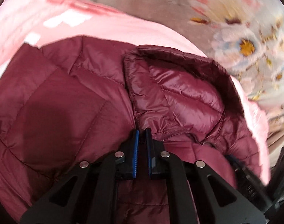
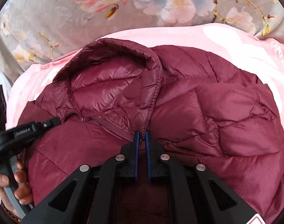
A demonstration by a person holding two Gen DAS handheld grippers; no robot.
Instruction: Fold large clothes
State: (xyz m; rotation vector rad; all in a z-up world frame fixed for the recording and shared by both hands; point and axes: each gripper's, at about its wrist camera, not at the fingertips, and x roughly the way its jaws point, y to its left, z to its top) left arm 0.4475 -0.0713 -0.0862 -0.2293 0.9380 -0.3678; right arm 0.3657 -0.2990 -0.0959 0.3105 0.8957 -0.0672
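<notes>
A maroon quilted puffer jacket [image 1: 71,97] with a hood [image 1: 179,93] lies on a pink garment [image 1: 108,28]. My left gripper [image 1: 141,133] is shut on the jacket fabric at the base of the hood. In the right wrist view the jacket [image 2: 226,121] fills the middle, with its hood [image 2: 108,82] at upper left. My right gripper [image 2: 141,135] is shut on jacket fabric near the hood seam, beside the zipper [image 2: 115,128]. The left gripper's body [image 2: 26,130] shows at the left edge, held by a hand [image 2: 20,186].
The pink garment [image 2: 198,35] with white print spreads under the jacket. All of it lies on a grey floral blanket [image 2: 67,18], which also shows in the left wrist view [image 1: 244,46]. The left wrist view is motion-blurred.
</notes>
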